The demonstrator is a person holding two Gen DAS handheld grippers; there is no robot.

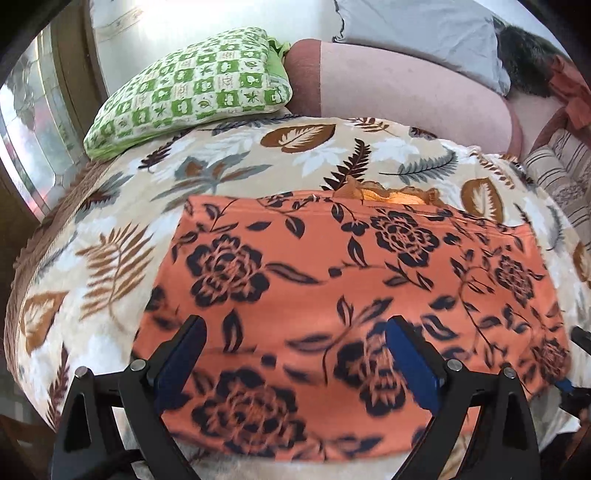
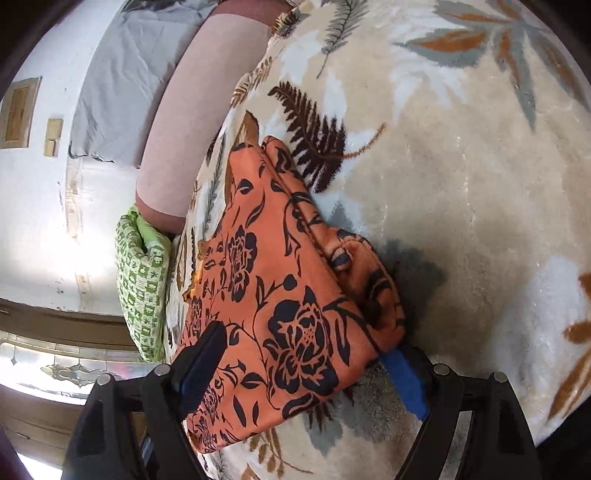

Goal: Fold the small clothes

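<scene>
An orange garment with a black flower print (image 1: 332,295) lies folded and flat on the leaf-patterned blanket (image 1: 258,162). My left gripper (image 1: 295,339) is open just above the garment's near part, its blue pads (image 1: 410,365) spread wide. In the right wrist view the same garment (image 2: 280,295) shows from its side, with layered folded edges at its right. My right gripper (image 2: 306,350) is open with its jaws on either side of the garment's near corner; the right pad (image 2: 404,384) lies low by the blanket. The right gripper's tip (image 1: 581,338) shows at the left view's right edge.
A green checked pillow (image 1: 192,92) lies at the blanket's far left; it also shows in the right wrist view (image 2: 142,284). A pink bolster (image 1: 406,88) and a grey pillow (image 1: 417,33) lie behind. Striped cloth (image 1: 557,173) is at the far right. A window is on the left.
</scene>
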